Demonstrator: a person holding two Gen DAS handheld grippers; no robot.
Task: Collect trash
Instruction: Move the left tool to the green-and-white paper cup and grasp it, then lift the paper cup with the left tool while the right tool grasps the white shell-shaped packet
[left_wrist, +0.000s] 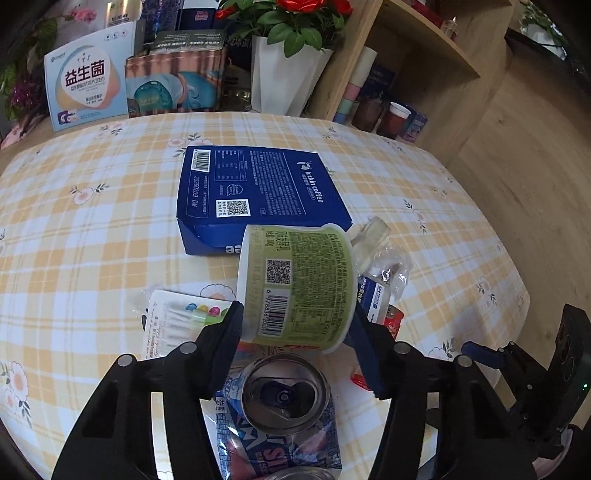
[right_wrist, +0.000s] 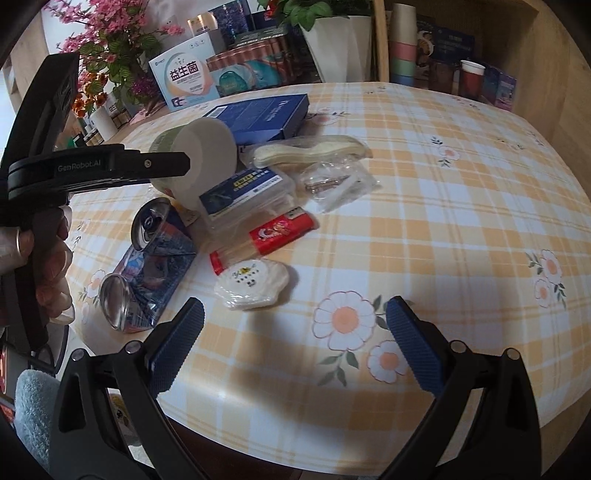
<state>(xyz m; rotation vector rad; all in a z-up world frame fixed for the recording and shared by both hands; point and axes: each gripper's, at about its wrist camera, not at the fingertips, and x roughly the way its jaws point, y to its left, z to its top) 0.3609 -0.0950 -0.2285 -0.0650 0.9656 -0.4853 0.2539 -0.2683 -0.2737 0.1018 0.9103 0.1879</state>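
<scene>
My left gripper (left_wrist: 295, 325) is shut on a green-labelled white paper cup (left_wrist: 299, 284), held tilted above the table; the cup also shows in the right wrist view (right_wrist: 207, 155). Below it lies a crushed blue can (left_wrist: 284, 398), which also shows in the right wrist view (right_wrist: 155, 258). A blue Luckin Coffee box (left_wrist: 258, 192) lies beyond. My right gripper (right_wrist: 295, 343) is open and empty, low over the tablecloth's near edge. In front of it lie a white shell-shaped piece (right_wrist: 255, 284), a red wrapper (right_wrist: 280, 232), a clear plastic box (right_wrist: 247, 195) and clear bags (right_wrist: 332, 181).
A checked floral tablecloth (right_wrist: 443, 206) covers the table. Boxes (left_wrist: 88, 85), a white flower pot (left_wrist: 284, 77) and pink flowers (right_wrist: 103, 48) line the far edge. Wooden shelves with cups (left_wrist: 391, 114) stand at the back right. A white candy packet (left_wrist: 181, 317) lies at the left.
</scene>
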